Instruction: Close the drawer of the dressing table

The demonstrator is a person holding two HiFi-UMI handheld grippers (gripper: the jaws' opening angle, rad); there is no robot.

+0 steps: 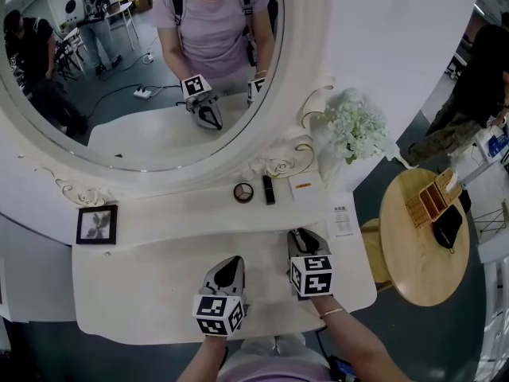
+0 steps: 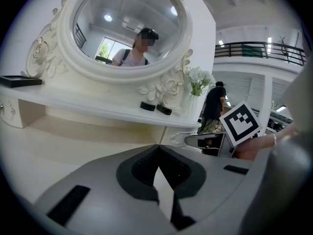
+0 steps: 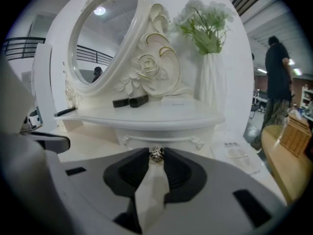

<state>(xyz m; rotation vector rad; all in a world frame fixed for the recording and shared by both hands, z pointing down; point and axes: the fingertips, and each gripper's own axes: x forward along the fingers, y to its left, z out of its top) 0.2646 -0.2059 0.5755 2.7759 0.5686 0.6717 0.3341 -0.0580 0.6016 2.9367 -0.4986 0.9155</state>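
Left gripper [image 1: 232,263] is over the dressing table top [image 1: 135,285], jaws together with nothing between them. Right gripper [image 1: 299,235], just beside it, has its jaws clamped on the small metal drawer knob [image 3: 156,154]. The drawer [image 3: 139,140] sits under the raised shelf [image 3: 166,115], right of centre. Its front faces the person and its long axis runs left to right. A round compact [image 1: 243,192] and a black tube [image 1: 269,189] lie on the shelf. The oval mirror [image 1: 143,62] stands behind.
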